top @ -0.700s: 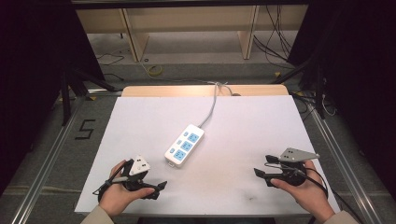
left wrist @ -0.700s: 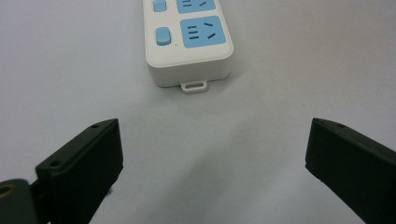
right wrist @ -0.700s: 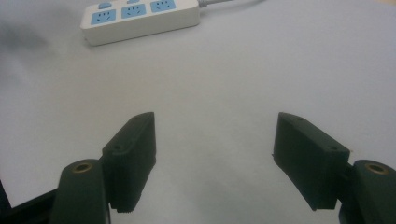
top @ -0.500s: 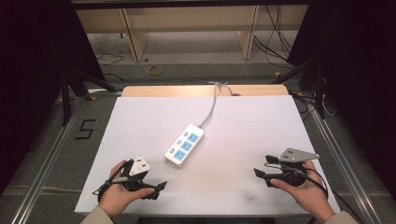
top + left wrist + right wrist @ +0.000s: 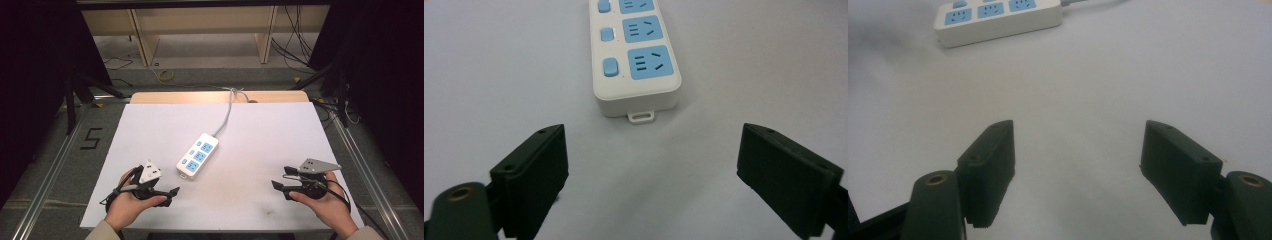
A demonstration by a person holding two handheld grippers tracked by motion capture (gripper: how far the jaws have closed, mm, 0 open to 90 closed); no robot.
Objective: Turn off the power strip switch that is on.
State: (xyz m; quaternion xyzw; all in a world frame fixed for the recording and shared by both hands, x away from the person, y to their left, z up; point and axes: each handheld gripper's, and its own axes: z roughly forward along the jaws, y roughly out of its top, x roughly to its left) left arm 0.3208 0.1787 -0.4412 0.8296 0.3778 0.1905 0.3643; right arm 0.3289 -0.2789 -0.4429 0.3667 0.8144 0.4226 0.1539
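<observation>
both tools spread, w/ nothing held: left tool (image 5: 167, 192), right tool (image 5: 279, 185). power strip (image 5: 198, 155) lies mid tabletop (image 5: 260, 135), near left tool. risk: smooth case can slide if pinched off-centre, its cable (image 5: 227, 112) drags.

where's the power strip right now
In the high view the power strip lies flat near the middle of the white table, angled, its cable running to the far edge. Its near end sits just ahead of the open left gripper.
</observation>
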